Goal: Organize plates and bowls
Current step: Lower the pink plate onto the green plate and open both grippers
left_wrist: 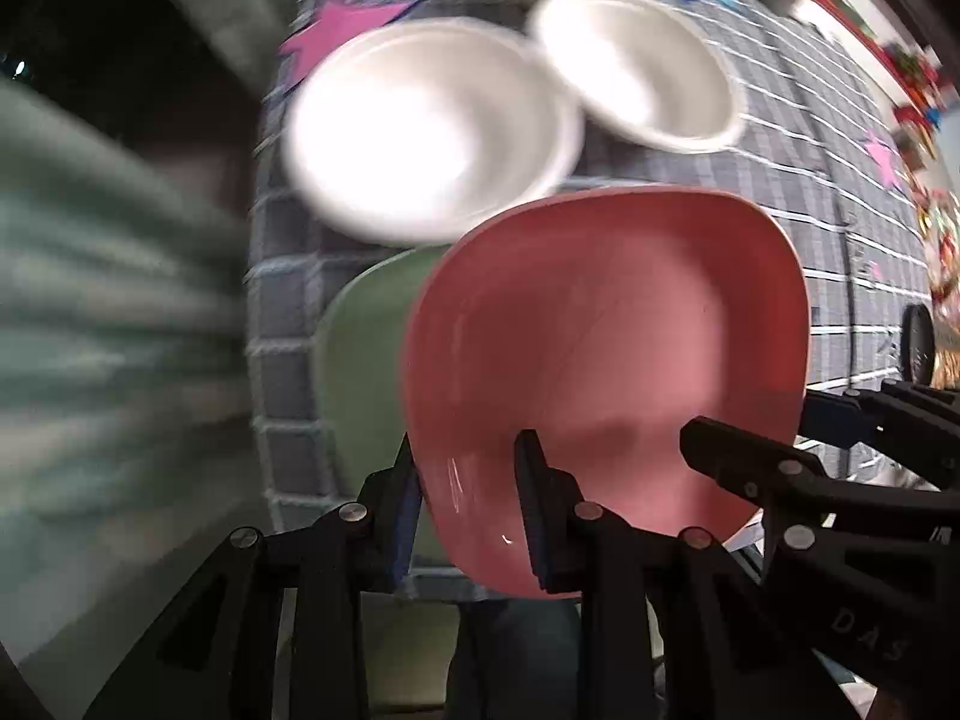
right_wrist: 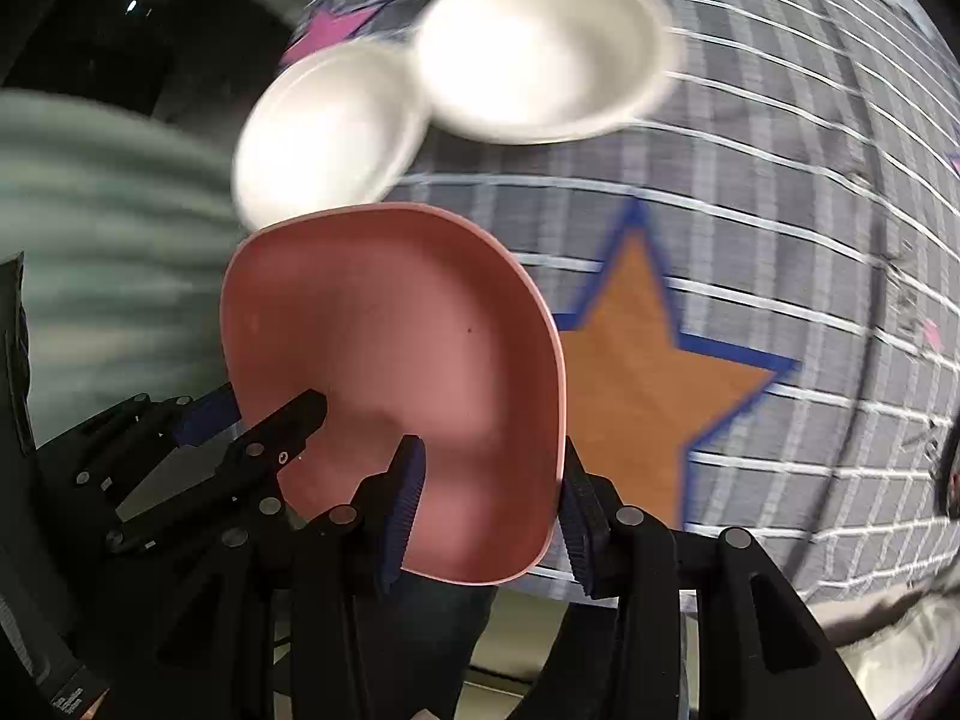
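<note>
1. I see the checked grey tablecloth (right_wrist: 780, 192) under everything, with an orange star (right_wrist: 636, 372) and a pink star (left_wrist: 354, 24) on it.
2. My pink plate (left_wrist: 606, 324) is up off the cloth, carried between both tools, above a green plate (left_wrist: 360, 348) at its left edge.
3. Three white bowls (left_wrist: 426, 126) sit beyond it, two of them touching, all motion-blurred.
4. My left gripper (left_wrist: 468, 510) is pinching the pink plate's near rim, one finger inside, one outside.
5. My right gripper (right_wrist: 492, 504) pinches the plate's opposite rim likewise.
</note>
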A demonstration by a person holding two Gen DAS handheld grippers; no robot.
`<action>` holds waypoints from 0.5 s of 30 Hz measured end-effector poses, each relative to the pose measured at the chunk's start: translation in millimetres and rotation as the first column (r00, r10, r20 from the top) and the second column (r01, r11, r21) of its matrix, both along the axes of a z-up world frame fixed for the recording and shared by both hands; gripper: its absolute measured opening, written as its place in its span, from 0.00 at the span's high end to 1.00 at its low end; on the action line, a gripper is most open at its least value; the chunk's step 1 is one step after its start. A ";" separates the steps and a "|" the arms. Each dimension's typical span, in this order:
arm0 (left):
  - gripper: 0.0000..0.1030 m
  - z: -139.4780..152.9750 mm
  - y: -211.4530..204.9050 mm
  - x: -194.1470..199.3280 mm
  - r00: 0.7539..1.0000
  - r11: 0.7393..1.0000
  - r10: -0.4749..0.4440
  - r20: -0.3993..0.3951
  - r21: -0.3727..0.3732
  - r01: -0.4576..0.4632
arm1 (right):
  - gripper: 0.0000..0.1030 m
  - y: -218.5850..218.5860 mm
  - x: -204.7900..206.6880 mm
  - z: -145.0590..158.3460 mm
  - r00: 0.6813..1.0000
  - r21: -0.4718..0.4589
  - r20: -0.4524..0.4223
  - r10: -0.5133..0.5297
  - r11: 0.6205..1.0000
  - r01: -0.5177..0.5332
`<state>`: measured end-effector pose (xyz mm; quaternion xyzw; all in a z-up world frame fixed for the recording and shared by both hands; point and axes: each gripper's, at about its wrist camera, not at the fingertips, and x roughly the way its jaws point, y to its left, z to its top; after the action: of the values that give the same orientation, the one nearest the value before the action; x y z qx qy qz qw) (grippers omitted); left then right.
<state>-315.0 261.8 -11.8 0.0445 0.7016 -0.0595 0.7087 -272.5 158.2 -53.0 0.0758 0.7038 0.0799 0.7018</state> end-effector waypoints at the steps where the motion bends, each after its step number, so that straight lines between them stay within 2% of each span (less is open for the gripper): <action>1: 0.69 -2.3 12.3 -3.9 1.000 1.000 0.013 -0.007 0.001 -0.013 | 0.56 12.9 2.0 -4.2 1.000 0.000 -0.004 0.014 1.000 -0.014; 6: 0.69 -15.3 55.4 -10.3 0.999 0.999 0.038 -0.013 -0.001 -0.038 | 0.56 67.5 9.8 -20.6 0.998 -0.012 -0.020 0.058 0.998 -0.058; 8: 0.61 -18.3 69.8 -10.7 0.999 0.999 0.045 -0.003 0.001 -0.045 | 0.55 84.9 13.8 -23.8 0.998 -0.019 -0.012 0.062 0.998 -0.063; 10: 0.54 -18.4 89.9 -1.5 0.998 0.998 0.058 0.009 0.020 -0.058 | 0.46 94.4 17.9 -26.9 0.998 -0.032 -0.010 0.064 0.997 -0.065; 11: 0.44 -17.0 101.2 0.0 0.998 0.998 0.064 0.015 0.022 -0.065 | 0.29 101.6 20.1 -27.1 0.998 -0.062 -0.006 0.055 0.997 -0.055; 12: 0.35 -17.2 108.6 3.3 0.997 0.998 0.068 0.020 0.015 -0.069 | 0.18 107.2 22.7 -23.4 0.999 -0.078 -0.002 0.047 0.996 -0.047; 15: 0.33 -24.8 121.8 6.3 0.997 0.998 0.069 0.024 0.011 -0.069 | 0.18 111.3 25.0 -23.7 1.000 -0.080 0.015 0.027 0.996 -0.026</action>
<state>-308.7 383.6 -36.5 0.0250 0.6948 -0.0305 0.7182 -247.5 269.4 -76.7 0.0379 0.7017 0.0615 0.7088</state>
